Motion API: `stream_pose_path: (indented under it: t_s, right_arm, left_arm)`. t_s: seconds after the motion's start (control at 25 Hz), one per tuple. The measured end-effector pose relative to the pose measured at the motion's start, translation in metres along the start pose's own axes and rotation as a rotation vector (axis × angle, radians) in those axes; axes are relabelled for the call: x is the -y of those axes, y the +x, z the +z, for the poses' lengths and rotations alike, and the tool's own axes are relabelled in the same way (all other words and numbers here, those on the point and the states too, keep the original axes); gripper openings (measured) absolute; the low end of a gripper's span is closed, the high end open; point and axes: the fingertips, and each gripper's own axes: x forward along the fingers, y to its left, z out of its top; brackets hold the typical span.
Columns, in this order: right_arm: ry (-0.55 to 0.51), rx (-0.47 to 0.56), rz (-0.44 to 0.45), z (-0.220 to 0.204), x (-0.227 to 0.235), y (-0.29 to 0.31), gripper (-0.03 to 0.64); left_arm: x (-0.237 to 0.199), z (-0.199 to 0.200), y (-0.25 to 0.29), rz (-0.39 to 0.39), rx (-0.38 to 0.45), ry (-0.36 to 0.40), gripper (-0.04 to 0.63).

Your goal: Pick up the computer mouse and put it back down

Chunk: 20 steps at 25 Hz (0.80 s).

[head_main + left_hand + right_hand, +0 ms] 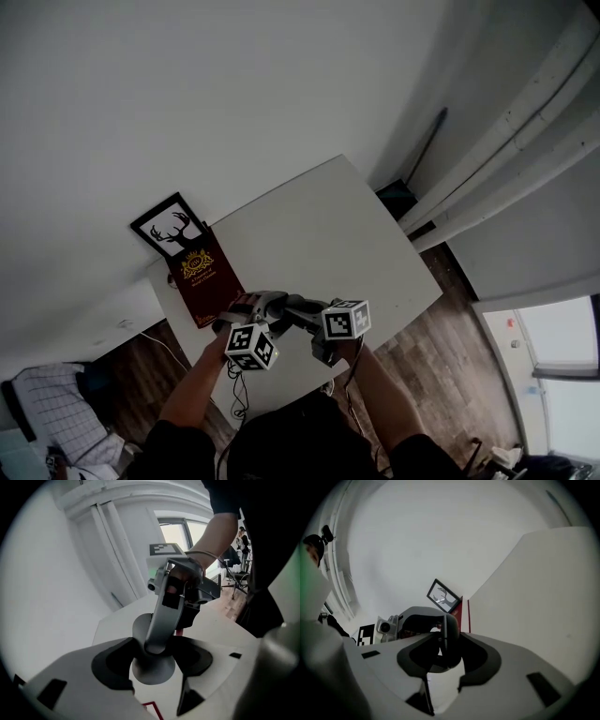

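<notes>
Mouse held off the table, beside the red book (202,272)

The left gripper (246,314) has its jaws clamped wide on the grey computer mouse (152,670), above the white table (319,225) near the book. The right gripper (440,656) has its jaws half apart around the mouse.

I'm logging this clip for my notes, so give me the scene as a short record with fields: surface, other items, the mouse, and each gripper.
surface: white table
other items: framed deer picture and dark red book with a gold emblem, next to each other at the table's left end in the head view
mouse: grey, curved, spanning both grippers
left gripper: jaws closed on one end of the mouse
right gripper: mouse's other end between its jaws; grip unclear
</notes>
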Motion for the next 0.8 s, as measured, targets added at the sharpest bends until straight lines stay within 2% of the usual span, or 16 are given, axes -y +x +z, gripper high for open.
stream_pose_path:
  t_s: [0.2, 0.36, 0.6, 0.8]
  right_arm:
    - [-0.061, -0.009, -0.017, -0.002, 0.0, -0.007, 0.137]
    - [-0.092, 0.012, -0.048, 0.001, 0.002, -0.016, 0.135]
    - [-0.166, 0.051, -0.075, 0.014, -0.007, -0.033, 0.133]
    - [-0.288, 0.048, -0.084, 0.013, -0.028, -0.04, 0.132]
  left_arm:
    - [0.005, 0.005, 0.005, 0.006, 0.003, 0.005, 0.259]
    - [0.003, 0.011, 0.009, 0.047, 0.013, 0.014, 0.261]
    - [-0.005, 0.021, -0.001, 0.138, 0.044, -0.088, 0.267]
    - [-0.001, 0.026, -0.02, 0.172, 0.07, -0.229, 0.27]
